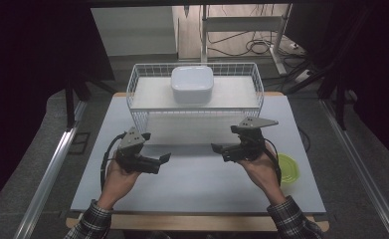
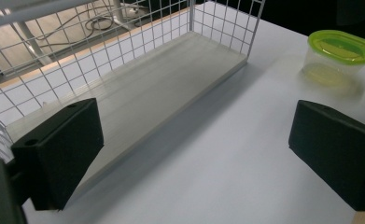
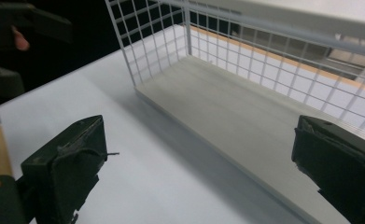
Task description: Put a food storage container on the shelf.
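A white wire rack (image 1: 143, 118) with a pale shelf board (image 2: 161, 79) (image 3: 227, 107) stands at the back of the white tabletop (image 1: 192, 186). On the rack's upper tier sits a white square bowl (image 1: 192, 83). My left gripper (image 1: 162, 159) (image 2: 194, 140) is held low over the table, in front of the rack's left half, its jaws wide apart with nothing between them. My right gripper (image 1: 217, 148) (image 3: 194, 154) mirrors it before the rack's right half, also open and empty. Both point inward toward the lower shelf.
A clear tub with a lime-green lid (image 1: 287, 169) (image 2: 341, 53) stands on the table by the right wrist, near the right edge. Cables and metal frame legs (image 1: 254, 45) lie on the floor beyond the rack. Dark curtains close off both sides.
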`<state>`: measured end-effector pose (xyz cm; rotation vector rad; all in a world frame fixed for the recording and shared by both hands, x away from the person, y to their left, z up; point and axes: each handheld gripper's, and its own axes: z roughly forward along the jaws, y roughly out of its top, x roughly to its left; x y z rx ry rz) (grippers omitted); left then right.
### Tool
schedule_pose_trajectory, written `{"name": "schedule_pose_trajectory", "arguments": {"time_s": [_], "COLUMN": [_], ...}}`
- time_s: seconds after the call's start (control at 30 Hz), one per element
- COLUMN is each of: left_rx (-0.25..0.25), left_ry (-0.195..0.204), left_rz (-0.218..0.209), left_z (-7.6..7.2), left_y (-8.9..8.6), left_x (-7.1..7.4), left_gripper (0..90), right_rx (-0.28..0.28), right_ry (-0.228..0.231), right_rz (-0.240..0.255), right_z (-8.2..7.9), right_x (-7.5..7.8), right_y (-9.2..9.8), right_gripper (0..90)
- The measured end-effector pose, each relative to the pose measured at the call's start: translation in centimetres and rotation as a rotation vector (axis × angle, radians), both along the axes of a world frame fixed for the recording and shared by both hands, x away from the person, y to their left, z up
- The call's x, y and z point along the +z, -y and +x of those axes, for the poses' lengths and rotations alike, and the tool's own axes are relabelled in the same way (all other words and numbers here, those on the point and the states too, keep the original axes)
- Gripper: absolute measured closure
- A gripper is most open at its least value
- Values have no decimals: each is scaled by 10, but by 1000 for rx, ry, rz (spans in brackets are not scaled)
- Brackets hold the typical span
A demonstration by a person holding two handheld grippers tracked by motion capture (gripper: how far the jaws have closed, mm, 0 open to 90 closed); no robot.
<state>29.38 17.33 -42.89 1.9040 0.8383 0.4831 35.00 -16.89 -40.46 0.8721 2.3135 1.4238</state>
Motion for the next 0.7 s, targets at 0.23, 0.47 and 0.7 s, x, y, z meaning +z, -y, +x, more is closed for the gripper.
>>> {"name": "schedule_pose_trajectory", "arguments": {"time_s": [0.23,0.47,0.7], "left_rx": [-16,-17,-9], "left_ry": [-23,-27,-54], "left_rz": [33,41,53], "left_z": [-10,-20,-28], "left_y": [-2,-7,-10], "left_x": [-15,-30,-47], "left_gripper": [35,34,39], "right_rx": [8,-4,-28], "right_ry": [-28,-32,-30], "right_rz": [28,1,-43], "right_z": [-10,-23,-35], "right_x": [-15,-29,-40], "right_y": [11,16,22], "right_gripper": [38,51,54]}}
